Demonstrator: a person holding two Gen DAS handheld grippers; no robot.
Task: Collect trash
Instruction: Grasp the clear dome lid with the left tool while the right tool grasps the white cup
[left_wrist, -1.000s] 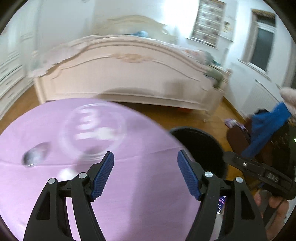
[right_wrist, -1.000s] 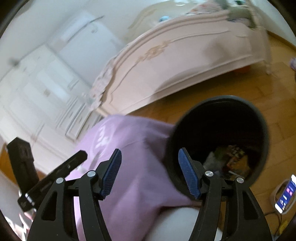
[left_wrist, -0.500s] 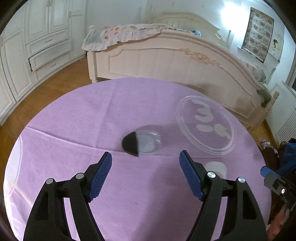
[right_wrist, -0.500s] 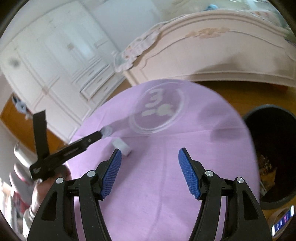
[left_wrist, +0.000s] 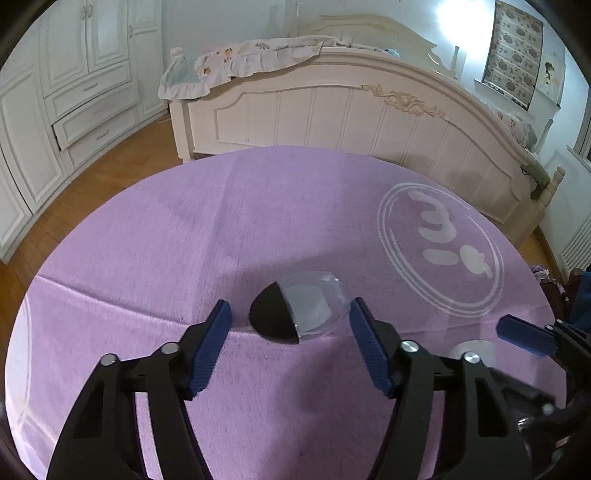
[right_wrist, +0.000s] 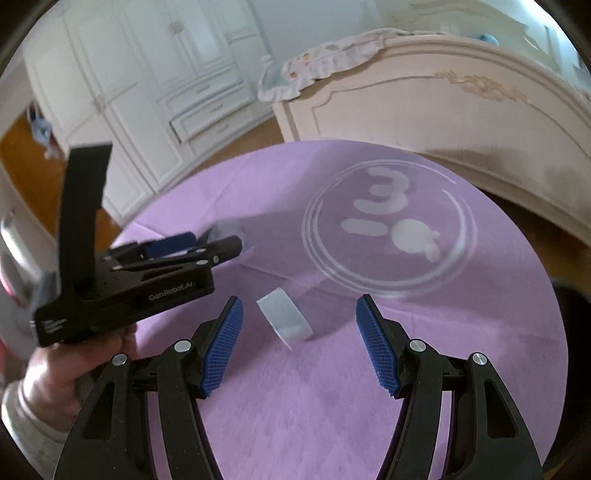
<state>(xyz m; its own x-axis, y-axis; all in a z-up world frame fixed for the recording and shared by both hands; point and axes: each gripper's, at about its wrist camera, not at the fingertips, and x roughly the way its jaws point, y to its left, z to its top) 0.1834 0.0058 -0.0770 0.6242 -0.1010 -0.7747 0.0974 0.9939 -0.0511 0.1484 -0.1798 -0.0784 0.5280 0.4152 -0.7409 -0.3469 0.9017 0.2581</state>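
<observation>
**Purple cloth, two pieces of trash**

We hold our left gripper (left_wrist: 290, 349) spread wide before a clear, black-lidded cup (left_wrist: 299, 312) lying on the tablecloth (left_wrist: 184, 240). Our right gripper (right_wrist: 299, 339), equally spread, flanks a white tape roll (right_wrist: 284, 321).

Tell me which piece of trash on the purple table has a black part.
The clear plastic cup lying on its side between the left gripper's open fingers; it has a black lid. The other piece, by the right gripper, is a plain white ring.
</observation>
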